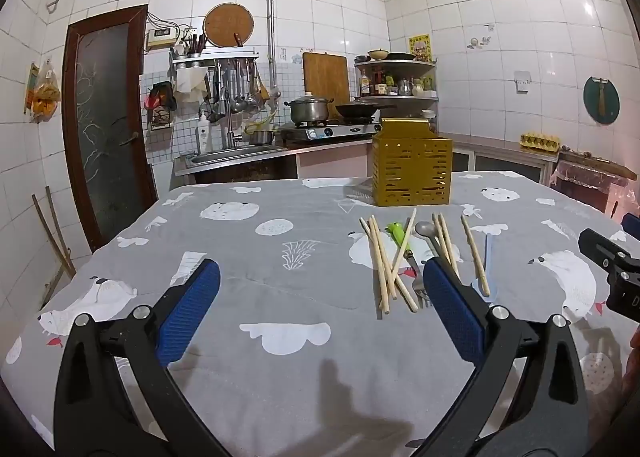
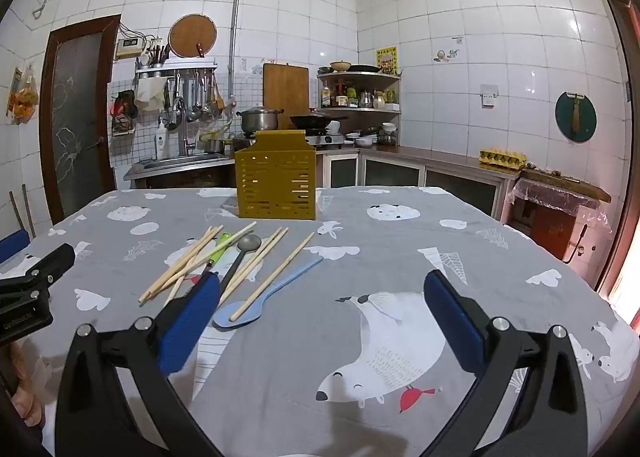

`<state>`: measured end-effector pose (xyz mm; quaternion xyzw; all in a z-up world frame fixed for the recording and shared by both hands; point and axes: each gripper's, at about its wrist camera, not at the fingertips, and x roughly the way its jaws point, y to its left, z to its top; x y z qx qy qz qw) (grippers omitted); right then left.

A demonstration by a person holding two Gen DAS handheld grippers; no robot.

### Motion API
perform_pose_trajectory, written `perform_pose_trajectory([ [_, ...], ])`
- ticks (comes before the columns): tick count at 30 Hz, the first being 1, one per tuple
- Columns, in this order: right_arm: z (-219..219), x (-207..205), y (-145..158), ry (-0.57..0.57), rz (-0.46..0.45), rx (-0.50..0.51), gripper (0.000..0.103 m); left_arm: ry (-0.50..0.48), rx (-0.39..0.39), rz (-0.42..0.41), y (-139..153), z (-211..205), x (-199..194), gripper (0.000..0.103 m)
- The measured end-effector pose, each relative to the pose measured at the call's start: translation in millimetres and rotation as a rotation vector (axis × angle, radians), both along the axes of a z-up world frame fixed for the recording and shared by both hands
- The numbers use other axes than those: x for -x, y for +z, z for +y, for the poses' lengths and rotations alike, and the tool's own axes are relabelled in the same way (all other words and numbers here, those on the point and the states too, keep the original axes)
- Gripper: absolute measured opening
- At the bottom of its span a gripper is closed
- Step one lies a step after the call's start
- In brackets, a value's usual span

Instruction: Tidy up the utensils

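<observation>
Utensil pile (image 2: 224,265): chopsticks, a metal spoon (image 2: 244,251), a green-handled fork (image 1: 402,241) and a light blue spoon (image 2: 260,293) lie loose on the grey tablecloth (image 2: 360,217), just in front of the yellow holder (image 2: 276,187).
Long axis: most pieces run from you toward the yellow holder, fanned and partly crossed.
Yellow holder: it stands upright behind the pile; its inside is not visible.
Left gripper (image 1: 320,297): your jaws are spread wide with nothing between them; the pile lies ahead and to their right, behind the right-hand finger.
Right gripper (image 2: 322,305): your jaws are spread wide with nothing between them; the pile lies ahead and to their left.
Nearer hand: judged roughly equal; the light blue spoon sits closest to your right gripper.
</observation>
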<state>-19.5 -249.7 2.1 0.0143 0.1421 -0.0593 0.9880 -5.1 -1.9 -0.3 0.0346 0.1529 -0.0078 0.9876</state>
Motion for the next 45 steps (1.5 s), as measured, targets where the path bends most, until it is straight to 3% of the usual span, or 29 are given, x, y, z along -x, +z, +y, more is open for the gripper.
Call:
perform_pose_trajectory([
  [45,2.0,-0.2,1.7,-0.005,-0.002,0.01,0.099,0.0,0.0,-0.002,0.2,0.1,-0.3,0.098],
])
